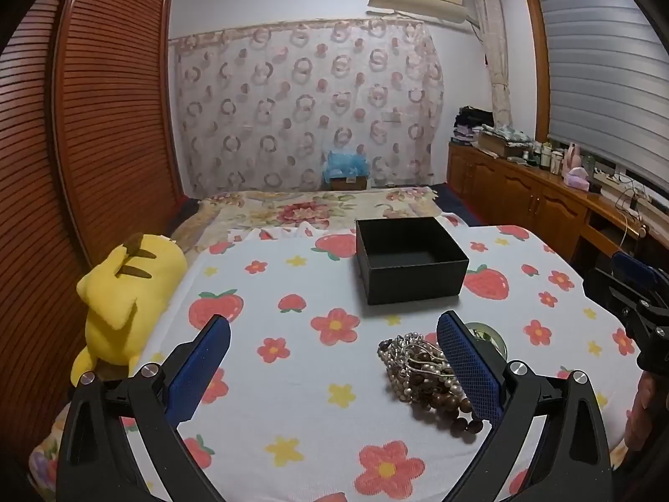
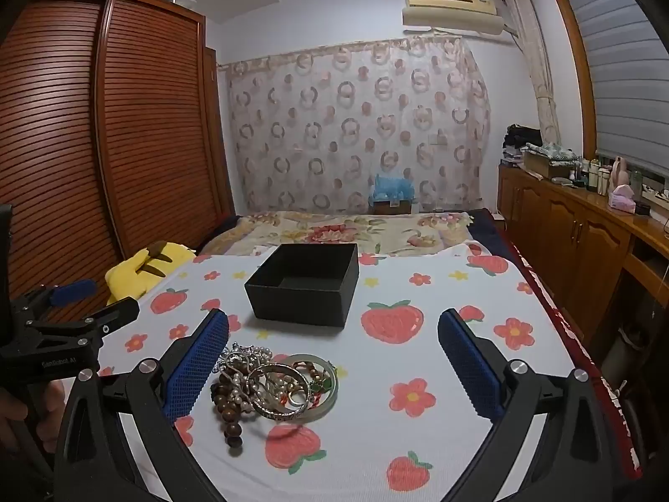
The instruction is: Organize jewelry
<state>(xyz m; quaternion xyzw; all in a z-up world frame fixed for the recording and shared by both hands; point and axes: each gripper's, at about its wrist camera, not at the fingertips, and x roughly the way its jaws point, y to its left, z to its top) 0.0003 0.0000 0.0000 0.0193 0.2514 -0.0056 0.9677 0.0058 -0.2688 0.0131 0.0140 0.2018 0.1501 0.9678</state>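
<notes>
On the strawberry cloth (image 2: 418, 439), one jewelry heap (image 2: 271, 389) lies before one black box (image 2: 305, 293), both tongs (image 1: 334, 372) (image 2: 334, 372) spread.

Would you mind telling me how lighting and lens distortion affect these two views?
Left wrist view: fisheye bows the wardrobe; soft, dim light, and the black box casts a faint shadow. Right wrist view: same curvature and dark corners; the jewelry pile is sharp, with mild glints.

Bed (image 2: 439, 439) under strawberry-print cover; directly on it black box (image 2: 305, 293), jewelry pile (image 2: 271, 385), yellow plush (image 1: 125, 288).
</notes>
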